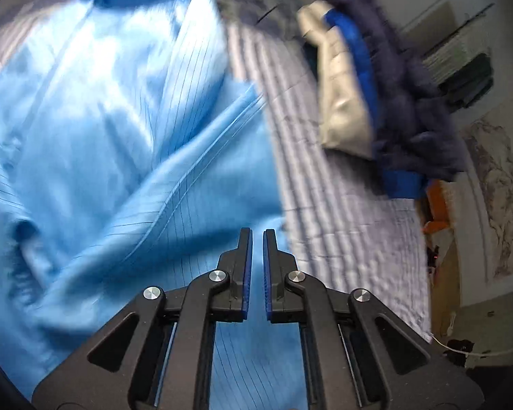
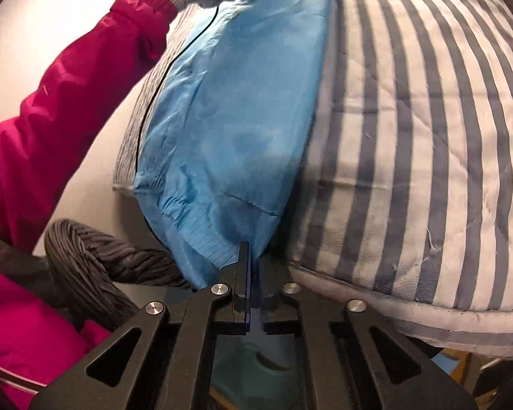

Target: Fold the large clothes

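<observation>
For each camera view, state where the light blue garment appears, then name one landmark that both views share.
Left wrist view: the light blue garment fills the left and centre, running under the left claw.
Right wrist view: it runs from top centre down to the right claw, which pinches its lower edge.
Shared landmark: the striped quilt beneath it.

Left gripper [image 1: 256,235] points steeply downward, its jaws drawn almost together with only a thin slit between the blue pads and nothing pinched there. Right gripper [image 2: 251,256], likewise angled down, has its jaws clamped on a fold of blue cloth. The person's arm, in a magenta sleeve [image 2: 68,78], extends forward from the left, wrist uppermost.
</observation>
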Tool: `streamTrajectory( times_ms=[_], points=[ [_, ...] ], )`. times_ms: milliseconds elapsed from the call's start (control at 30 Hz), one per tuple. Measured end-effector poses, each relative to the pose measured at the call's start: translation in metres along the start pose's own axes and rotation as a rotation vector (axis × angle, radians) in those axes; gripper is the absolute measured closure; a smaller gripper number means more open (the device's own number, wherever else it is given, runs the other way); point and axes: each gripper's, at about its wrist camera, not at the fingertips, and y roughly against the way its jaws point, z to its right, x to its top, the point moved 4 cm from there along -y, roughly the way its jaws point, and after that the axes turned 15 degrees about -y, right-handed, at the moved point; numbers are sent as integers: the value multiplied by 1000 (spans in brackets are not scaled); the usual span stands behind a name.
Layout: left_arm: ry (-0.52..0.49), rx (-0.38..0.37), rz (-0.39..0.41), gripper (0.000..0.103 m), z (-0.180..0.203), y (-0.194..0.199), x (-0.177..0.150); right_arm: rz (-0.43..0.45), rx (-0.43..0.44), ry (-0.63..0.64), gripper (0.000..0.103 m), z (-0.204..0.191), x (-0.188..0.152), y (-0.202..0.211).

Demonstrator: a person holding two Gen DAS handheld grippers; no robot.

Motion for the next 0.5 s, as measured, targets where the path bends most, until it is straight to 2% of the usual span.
streamTrajectory(
  times_ms=[33,100,200,233,300,400,500],
  points=[
    [-23,-14,25,101,4,20,1,-4,-21,8,96,-2,-2,-1],
    [-74,9,69,101,10,62,-1,1,-47,29,96,-6,-3,1],
    [-107,18,115,100,13,125,-22,57,-55,42,96,-8,-1,10],
    [-108,35,128,97,12,153,-37,90,-70,52,96,-9,2,15],
    [-93,45,144,78,9,187,-61,153,-104,81,96,-10,7,23],
    [-68,114,150,76,-3,239,-123,216,-96,100,96,-15,17,29],
    [-33,190,125,75,-17,265,-191,275,-124,135,96,-23,26,30]
  ],
)
